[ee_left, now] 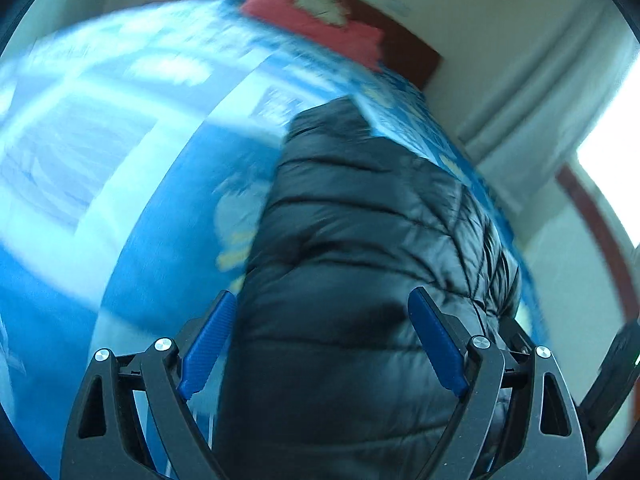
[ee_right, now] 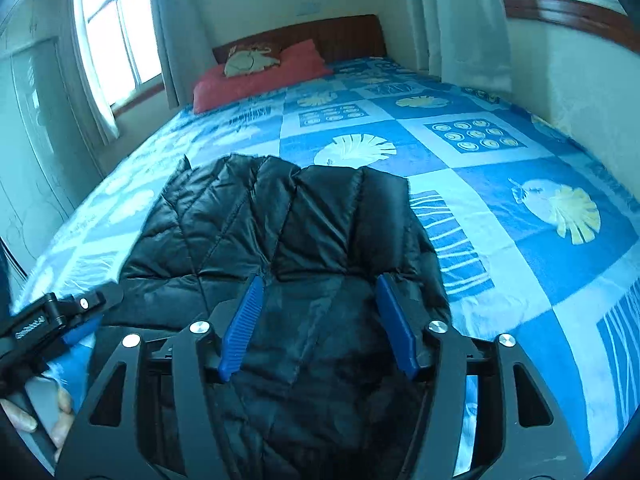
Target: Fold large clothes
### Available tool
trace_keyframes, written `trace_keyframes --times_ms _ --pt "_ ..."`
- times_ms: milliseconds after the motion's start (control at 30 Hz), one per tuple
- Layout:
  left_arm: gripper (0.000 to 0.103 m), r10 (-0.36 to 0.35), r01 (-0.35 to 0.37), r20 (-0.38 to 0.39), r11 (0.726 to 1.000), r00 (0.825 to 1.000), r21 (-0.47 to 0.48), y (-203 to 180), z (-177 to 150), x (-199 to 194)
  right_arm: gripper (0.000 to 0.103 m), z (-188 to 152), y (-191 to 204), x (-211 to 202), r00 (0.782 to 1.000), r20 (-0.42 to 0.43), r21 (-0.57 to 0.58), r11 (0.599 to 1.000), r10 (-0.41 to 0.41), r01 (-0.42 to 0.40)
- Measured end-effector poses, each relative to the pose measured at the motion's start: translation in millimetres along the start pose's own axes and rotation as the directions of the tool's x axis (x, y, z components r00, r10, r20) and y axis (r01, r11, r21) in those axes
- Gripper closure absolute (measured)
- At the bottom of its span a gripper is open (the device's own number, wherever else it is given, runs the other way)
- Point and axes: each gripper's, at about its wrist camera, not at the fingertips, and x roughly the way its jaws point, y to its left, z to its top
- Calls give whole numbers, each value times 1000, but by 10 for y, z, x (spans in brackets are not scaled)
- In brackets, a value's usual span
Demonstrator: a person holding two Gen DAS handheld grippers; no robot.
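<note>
**Me:** Gripper on my right (ee_right: 320, 322) stands with its jaws apart over the near end of the black jacket (ee_right: 280, 216), nothing pinched between the blue pads (ee_right: 242, 326). My left gripper (ee_left: 322, 338) is spread wide too, and its pads (ee_left: 208, 346) sit either side of the padding without pressing on it.

**Other:** So where does the jacket lie?

**Me:** On the bed (ee_right: 500, 184), close to the foot edge and nearer the left side, running lengthwise toward the red pillow (ee_right: 260, 76) at the headboard end. It looks narrowed into a long bundle, which I judge is a fold already made across its width. I take it both grippers are let go so I can reach for a fresh hold.

**Other:** What can you not make out?

**Me:** Plenty. In the left wrist view the whole bed is smeared and tilted, so the pattern of the sheet and the jacket's far end are soft. The jacket's near edge runs under both gripper frames and out of the pictures, so I cannot say whether it hangs over the foot edge. Sleeves, collar and zip are tucked away or too dark to tell. From the right wrist view only the side of my left gripper and a few fingers (ee_right: 24, 416) on its handle show at the corner.
</note>
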Motion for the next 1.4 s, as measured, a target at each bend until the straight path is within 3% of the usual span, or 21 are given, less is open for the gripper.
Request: trace_keyframes --times_ms 100,200,267,433,633,800,1000,1200,1400 --pt "17 -65 59 -33 985 997 -165 292 -82 -32 18 -68 -147 -101 1000 11 72 997 -18 17" --pt "17 -144 125 -44 948 989 -292 492 -200 -7 18 -164 -374 -22 999 -37 173 985 -1 7" --pt "16 -170 145 -55 940 984 -309 511 -226 54 17 -217 -471 72 996 -76 227 974 36 -18" --pt "14 -245 202 -89 919 966 -339 502 -209 225 8 -313 -774 369 964 -122 406 898 235 -167" --pt "11 -272 230 -124 934 954 -272 374 -169 349 7 -331 -783 468 938 -140 416 878 318 -236" --pt "14 -296 255 -126 930 947 -266 350 -174 346 32 -354 -769 491 914 -151 422 860 378 -286" --pt "19 -303 271 -122 935 945 -228 307 -149 258 53 -349 -638 341 916 -92 394 859 391 -327" --pt "19 -289 274 -82 949 954 -158 352 -14 54 63 -245 -301 382 889 -40 357 837 456 -414" --pt "20 -263 258 -20 957 965 -136 571 254 -142 65 -42 157 638 865 -61 318 831 498 -456"
